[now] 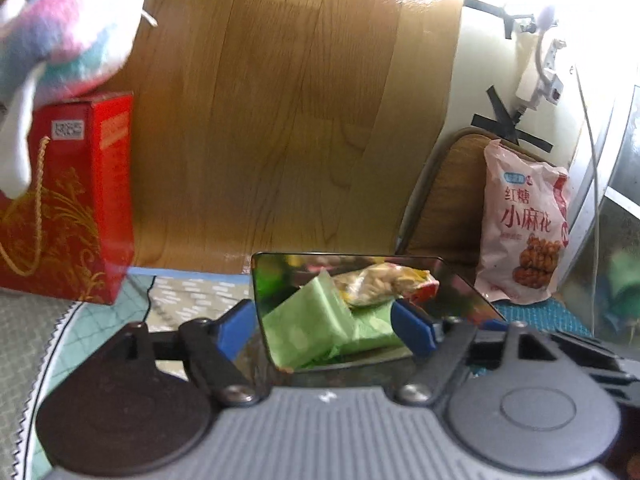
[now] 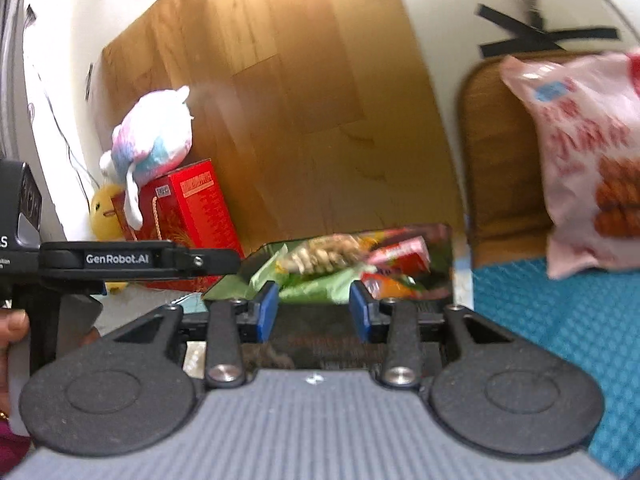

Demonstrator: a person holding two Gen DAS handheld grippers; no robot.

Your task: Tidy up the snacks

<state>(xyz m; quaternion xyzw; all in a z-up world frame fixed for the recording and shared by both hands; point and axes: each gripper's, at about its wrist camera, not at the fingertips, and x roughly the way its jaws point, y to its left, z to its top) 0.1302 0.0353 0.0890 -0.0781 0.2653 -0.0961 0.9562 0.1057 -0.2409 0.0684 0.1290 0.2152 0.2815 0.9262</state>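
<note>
Surroundings: a red box (image 1: 72, 200) stands at the left of the left wrist view with a plush toy (image 1: 68, 36) on top. A pink snack bag (image 1: 524, 228) leans against a wooden board (image 1: 444, 200) at the right, on a blue mat (image 1: 536, 314).

View differences: only the right wrist view shows a yellow plush (image 2: 105, 212) beside the red box (image 2: 188, 216), and the left gripper's body entering from the left edge.

Container: a shiny metal tin (image 1: 260, 280) sits at lower centre of both views. It holds green packets (image 1: 308, 328) and a clear nut bag (image 1: 380, 284); the right wrist view also shows a red packet (image 2: 400, 258) (blurred).

Left gripper (image 1: 324, 330): jaws released, one finger outside the tin's left wall, the other over the packets inside.

Right gripper (image 2: 314, 312): jaws parted over the tin (image 2: 448, 248); contact with anything cannot be told.
</note>
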